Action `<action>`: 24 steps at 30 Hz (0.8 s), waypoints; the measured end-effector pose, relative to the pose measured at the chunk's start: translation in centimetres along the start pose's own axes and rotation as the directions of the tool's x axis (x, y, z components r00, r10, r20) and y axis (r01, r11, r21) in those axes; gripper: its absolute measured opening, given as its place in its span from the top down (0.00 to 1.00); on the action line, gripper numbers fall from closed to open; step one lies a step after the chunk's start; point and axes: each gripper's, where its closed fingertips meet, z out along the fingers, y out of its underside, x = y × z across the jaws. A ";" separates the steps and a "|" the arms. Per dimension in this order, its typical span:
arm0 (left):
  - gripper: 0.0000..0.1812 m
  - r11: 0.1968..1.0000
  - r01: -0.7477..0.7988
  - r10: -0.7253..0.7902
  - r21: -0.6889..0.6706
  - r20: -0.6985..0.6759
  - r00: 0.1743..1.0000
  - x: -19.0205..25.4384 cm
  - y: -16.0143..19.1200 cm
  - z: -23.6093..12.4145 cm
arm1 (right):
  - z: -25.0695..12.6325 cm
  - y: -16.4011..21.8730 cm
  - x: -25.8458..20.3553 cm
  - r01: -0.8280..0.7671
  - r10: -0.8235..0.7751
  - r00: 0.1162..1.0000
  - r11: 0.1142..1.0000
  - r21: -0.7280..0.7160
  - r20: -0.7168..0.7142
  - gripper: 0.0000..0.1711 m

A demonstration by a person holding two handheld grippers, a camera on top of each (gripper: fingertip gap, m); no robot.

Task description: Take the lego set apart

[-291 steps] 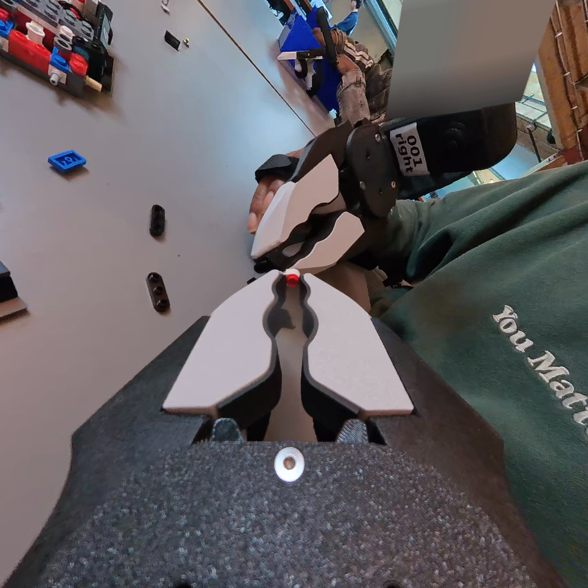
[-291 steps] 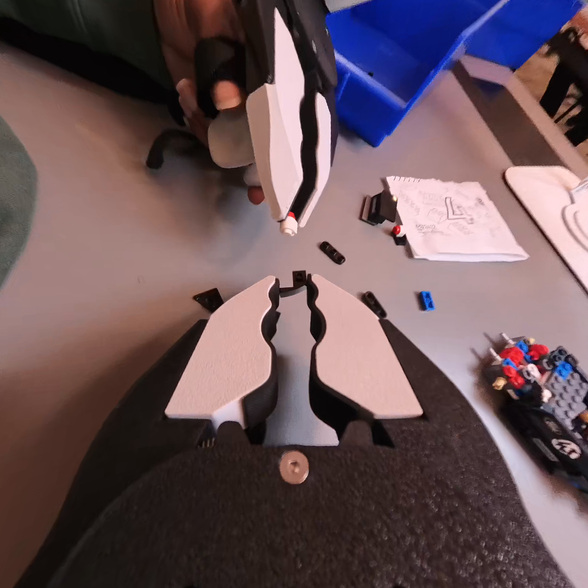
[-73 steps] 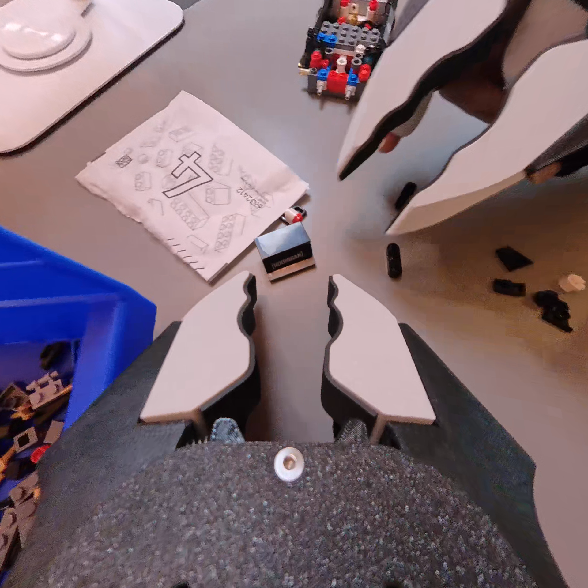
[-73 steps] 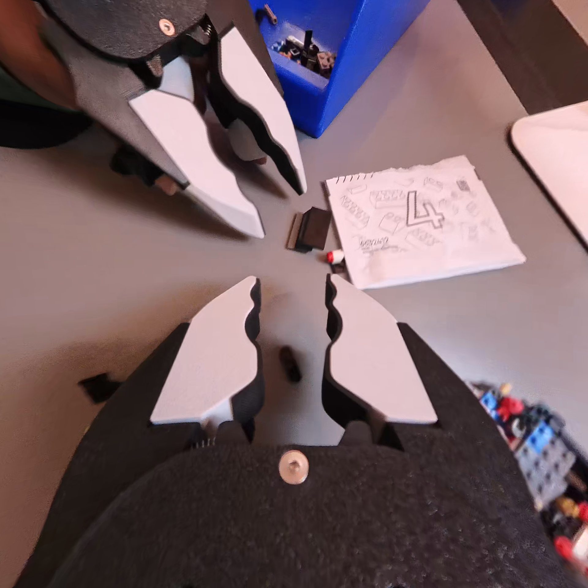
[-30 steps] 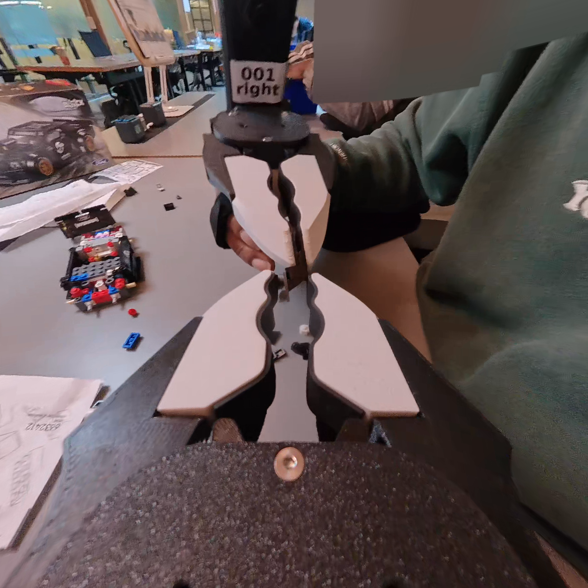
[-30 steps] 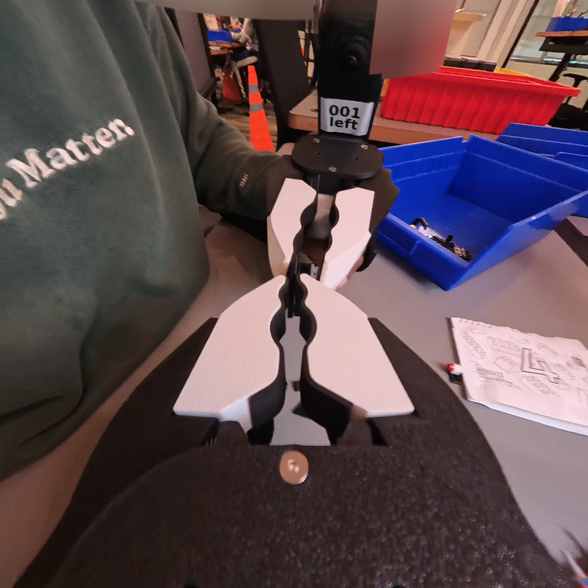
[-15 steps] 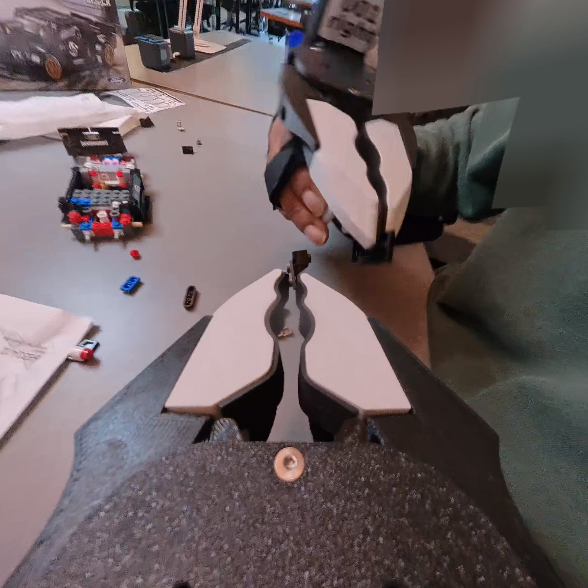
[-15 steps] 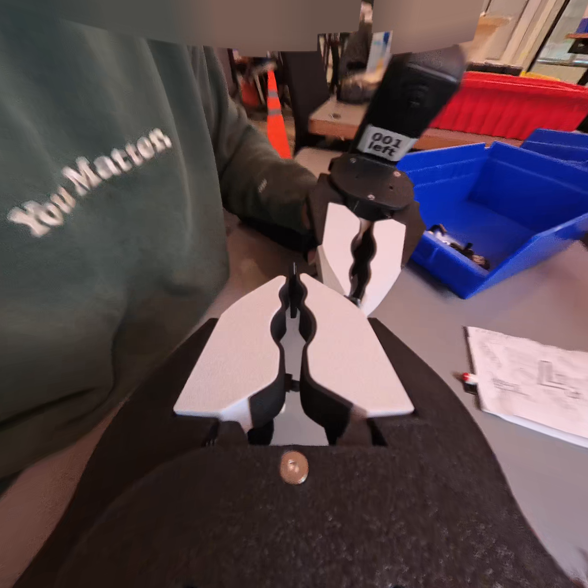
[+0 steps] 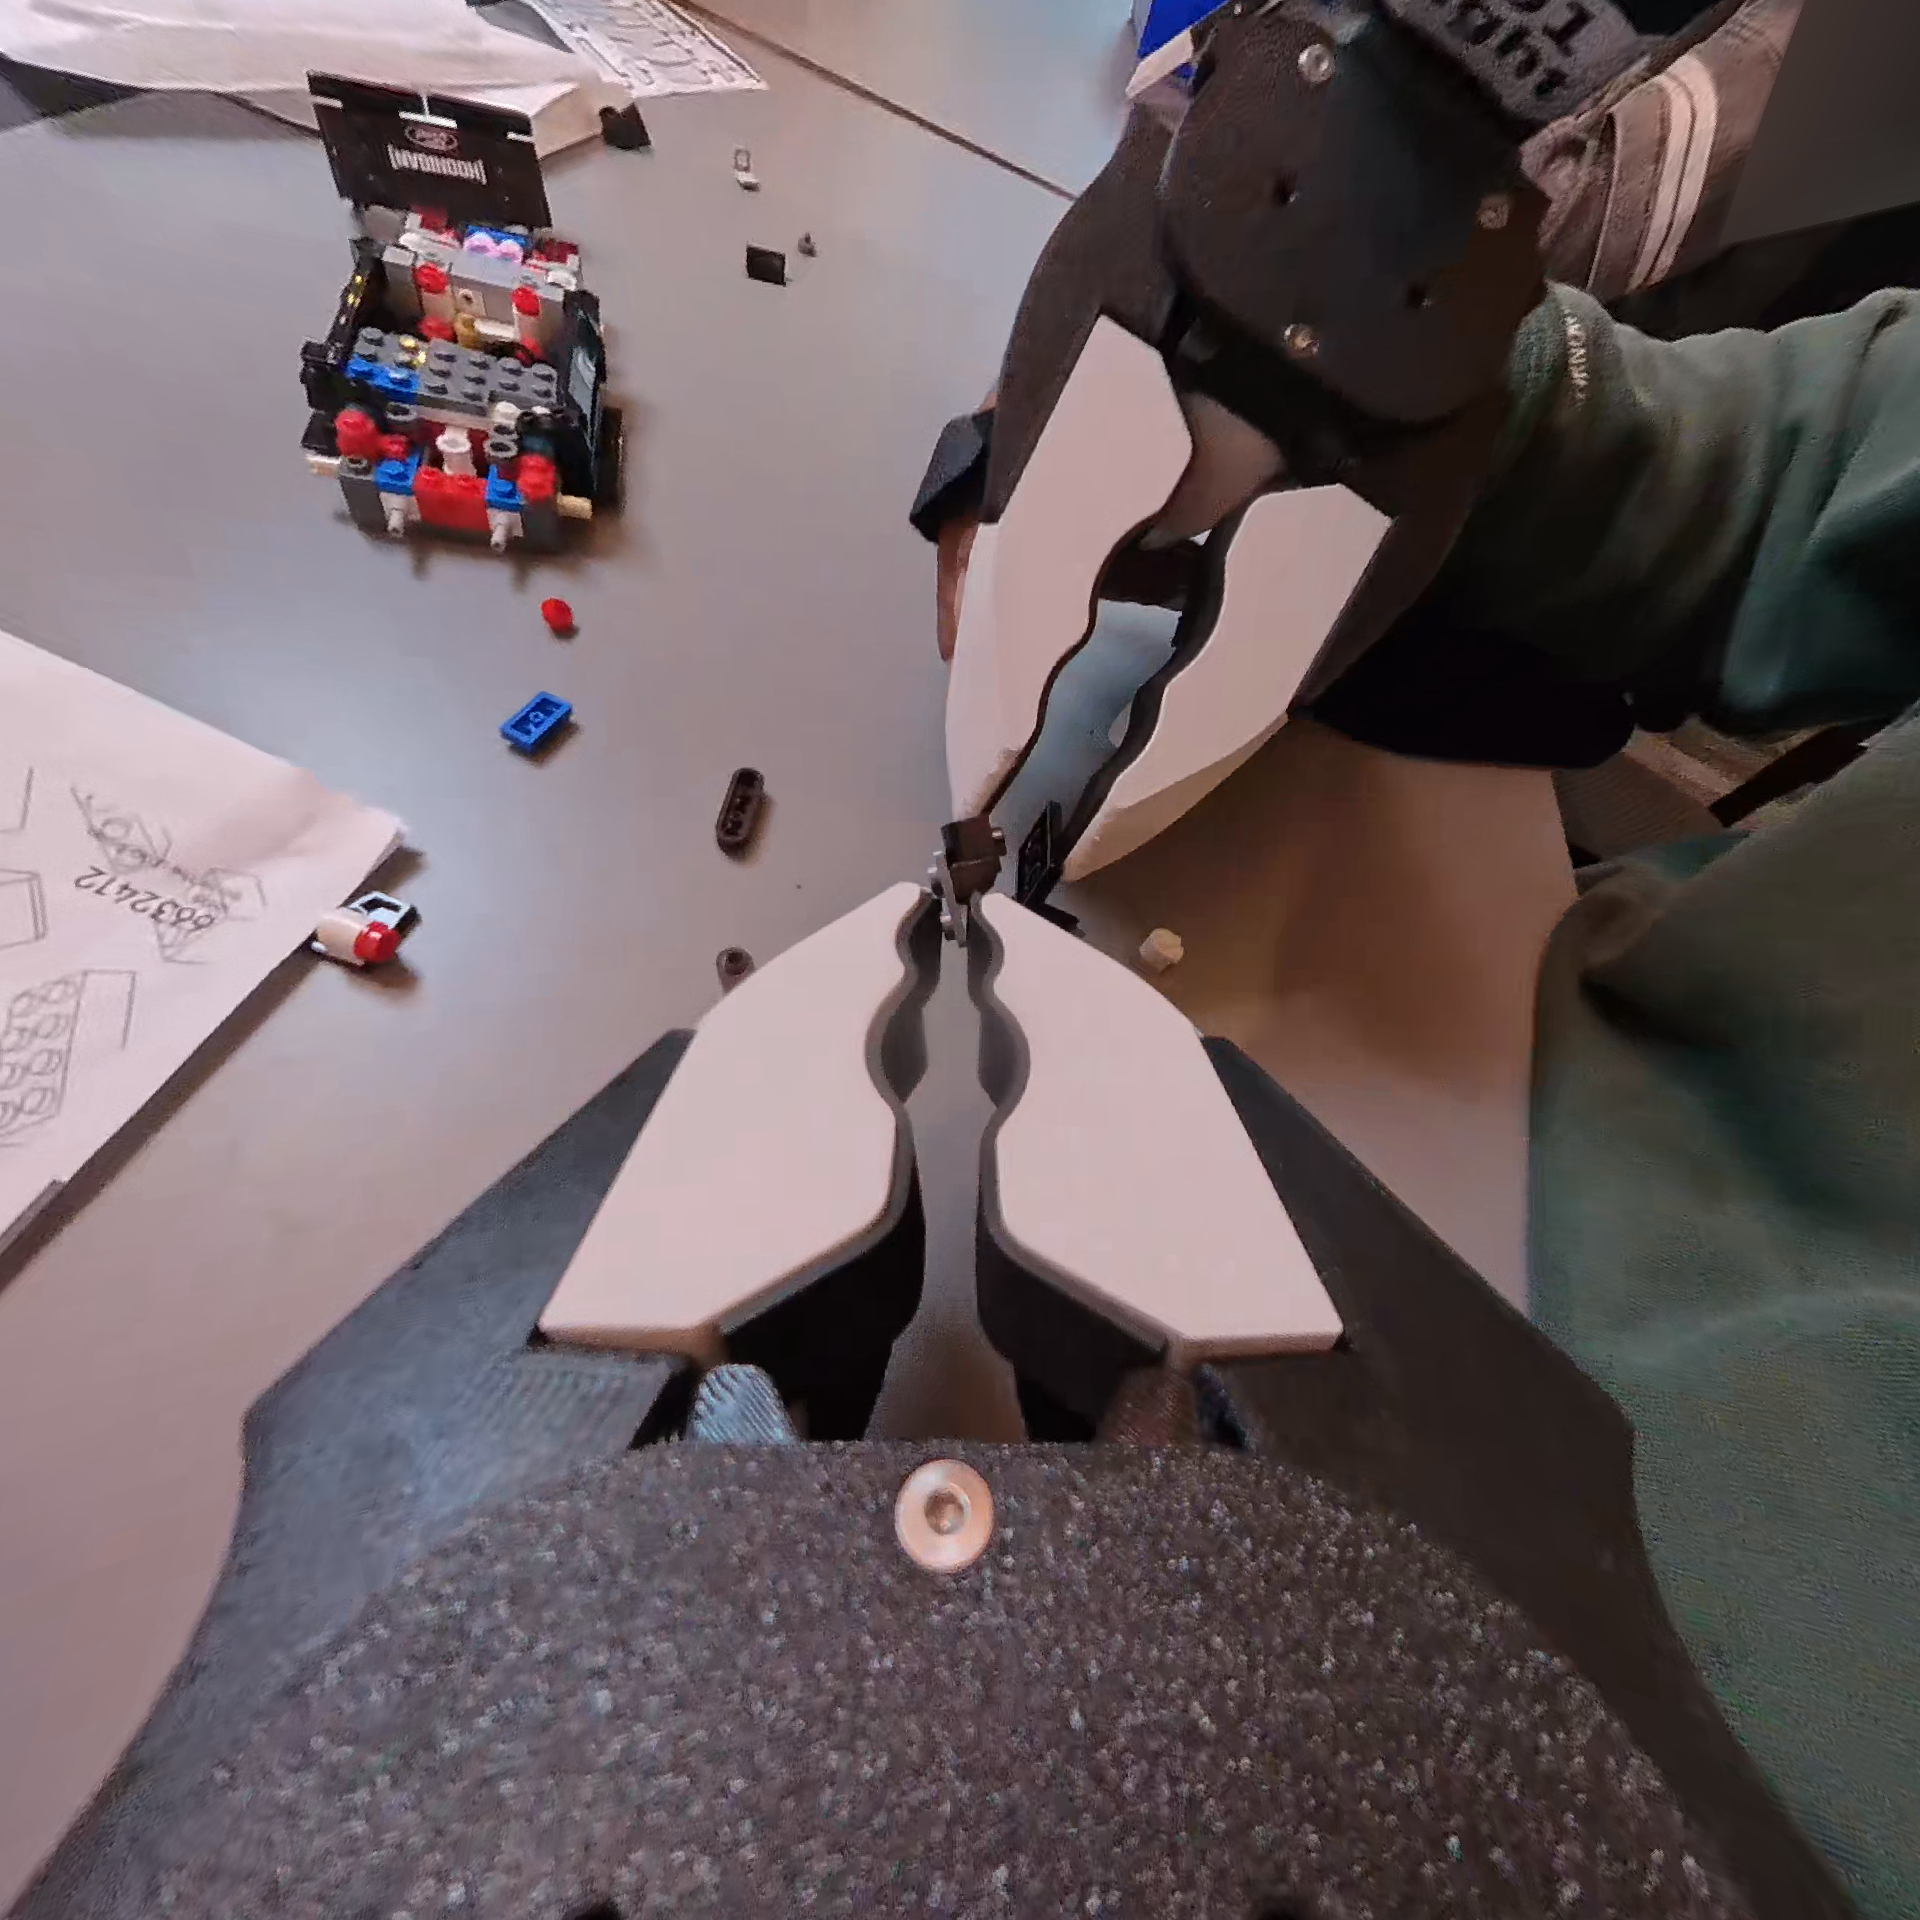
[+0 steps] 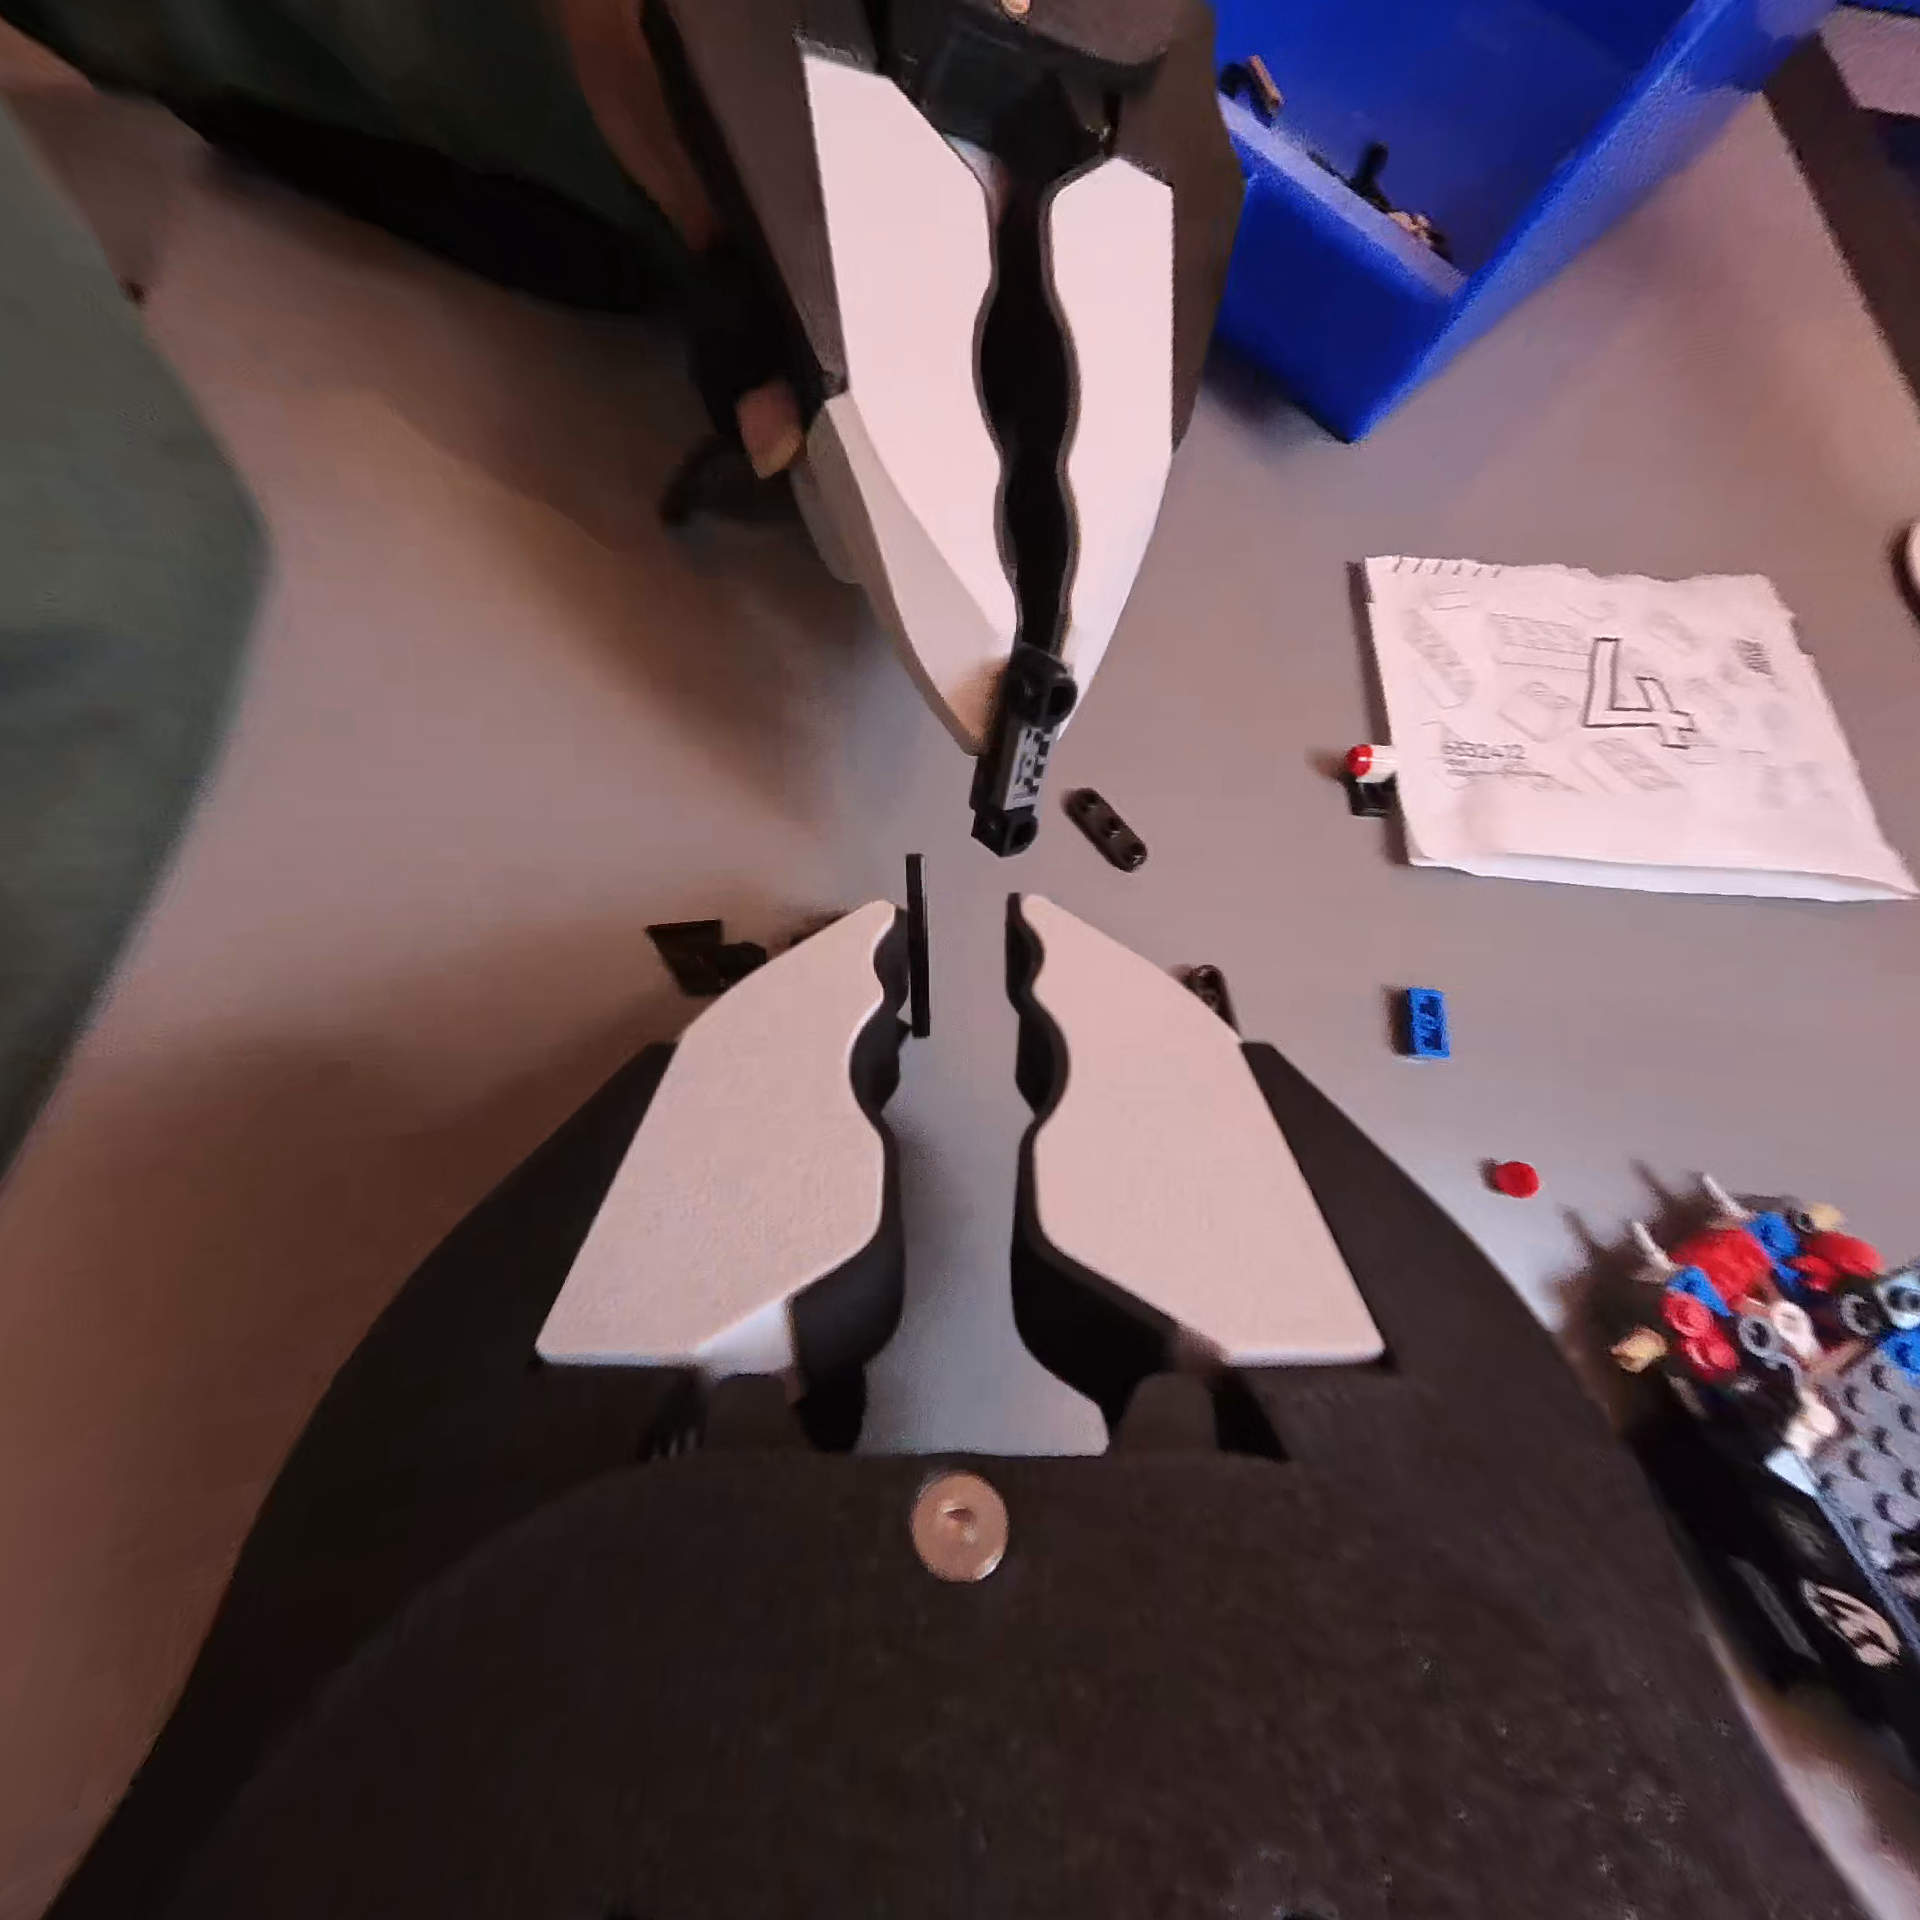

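Left tool (image 9: 954, 914): fingers closed to a narrow slit, clamping the end of a small black lego piece (image 10: 1023, 764) at the tips. In the right wrist view this piece is a short elongated block with pin holes at both ends and a patterned white-and-black face; it projects beyond the tips, above the table (image 9: 831, 436).

Right tool (image 10: 956, 909): fingers parted by a moderate gap. A thin black plate (image 10: 916, 945) stands edge-on against the inner face of its left finger; whether the plate is gripped cannot be determined. The two tools point at each other, tips near but apart.

Just beyond the left tool's tips: a black oval link (image 9: 740, 810) and a tan stud (image 9: 1161, 948). Farther to its left: a blue plate (image 9: 536, 719), a red round stud (image 9: 558, 615), a small red-and-white piece (image 9: 364, 935) at the edge of a printed paper sheet (image 9: 114, 935).

Well ahead and left of the left tool stands the partly stripped lego set (image 9: 457, 405): black frame, grey studded plate, red, blue and white elements on top.

Beyond the left tool in the right wrist view: a blue bin (image 10: 1507, 208).
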 end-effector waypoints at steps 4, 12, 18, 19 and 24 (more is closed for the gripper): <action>0.98 1.000 -0.001 0.001 -0.022 0.028 1.000 -0.5 0.4 0.3 | 0.3 0.2 0.2 0.022 -0.024 0.999 0.999 -0.047 -0.040 0.87; 0.98 0.999 -0.024 0.025 -0.047 0.040 0.999 -0.5 0.8 0.8 | 0.5 -0.3 -0.1 0.051 -0.054 0.997 0.997 -0.052 -0.059 0.83; 0.98 0.996 -0.058 0.060 -0.066 0.028 0.998 0.1 1.1 1.3 | 0.4 -1.6 -0.6 0.066 -0.066 0.996 0.998 -0.002 -0.057 0.82; 0.98 0.995 -0.062 0.064 -0.084 0.031 0.997 0.1 1.3 1.4 | 0.4 -1.8 -0.7 0.068 -0.068 0.996 0.998 0.007 -0.053 0.82; 0.97 0.992 -0.070 0.075 -0.107 0.039 0.996 0.1 1.7 1.6 | 0.1 -3.0 -0.8 0.068 -0.064 0.996 0.995 0.073 -0.056 0.81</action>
